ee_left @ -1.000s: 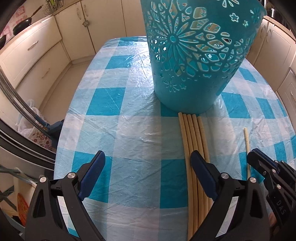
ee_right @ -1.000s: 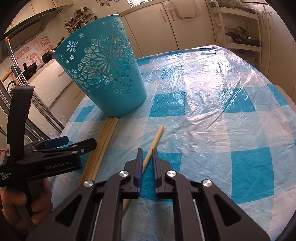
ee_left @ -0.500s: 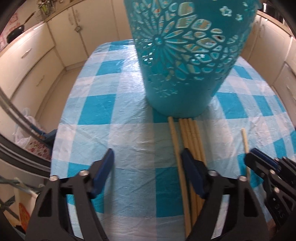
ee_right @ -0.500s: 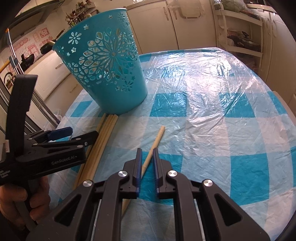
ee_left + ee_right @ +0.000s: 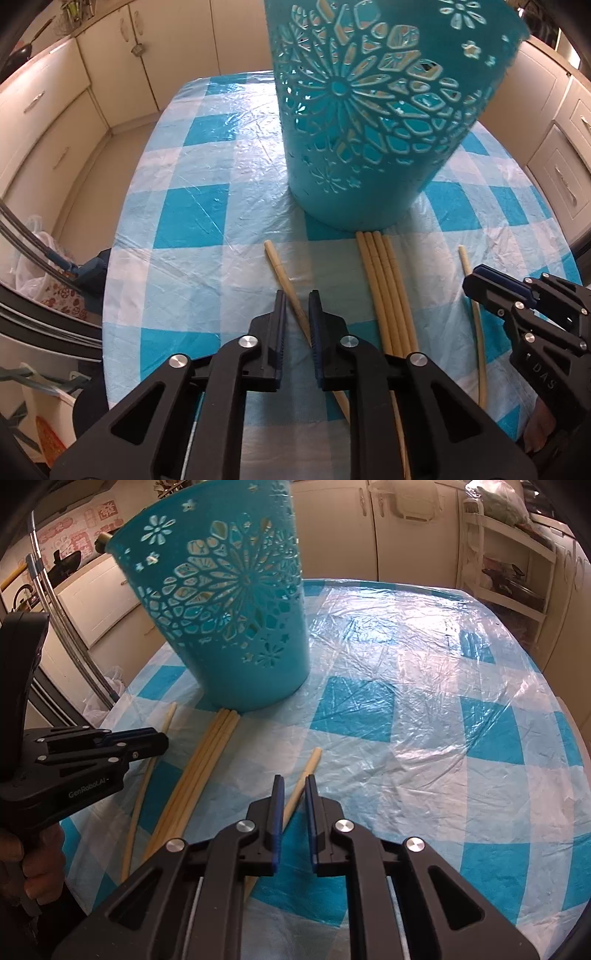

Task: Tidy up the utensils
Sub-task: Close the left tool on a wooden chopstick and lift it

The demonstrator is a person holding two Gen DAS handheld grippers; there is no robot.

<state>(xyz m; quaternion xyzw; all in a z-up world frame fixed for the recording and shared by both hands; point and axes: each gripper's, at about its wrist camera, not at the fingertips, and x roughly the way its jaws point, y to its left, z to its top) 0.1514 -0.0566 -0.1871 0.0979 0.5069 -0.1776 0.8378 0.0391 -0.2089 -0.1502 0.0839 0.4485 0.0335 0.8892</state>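
A teal cut-out basket (image 5: pixel 369 129) (image 5: pixel 229 609) stands upright on the checked table. Several cream chopsticks (image 5: pixel 384 280) (image 5: pixel 207 760) lie side by side with their ends against its base. My left gripper (image 5: pixel 297 299) (image 5: pixel 162 738) is closing its jaws on one chopstick (image 5: pixel 275 258), which lies slanted to the left of the bundle and runs between the pads. My right gripper (image 5: pixel 293 786) (image 5: pixel 469 284) is shut on another chopstick (image 5: pixel 310 764) (image 5: pixel 476 321), which lies right of the bundle with its tip toward the basket.
The table (image 5: pixel 424 701) wears a blue and white check cloth under crinkled clear plastic. Its left edge (image 5: pixel 110 295) drops to the floor, where a plastic bag (image 5: pixel 33 251) sits. Cream cabinets (image 5: pixel 110 55) ring the room. A hand (image 5: pixel 22 864) grips the left tool.
The left jaws went from wide apart to nearly together around one chopstick, which now lies apart, left of the bundle. The right gripper stayed shut on its chopstick and rolled a little.
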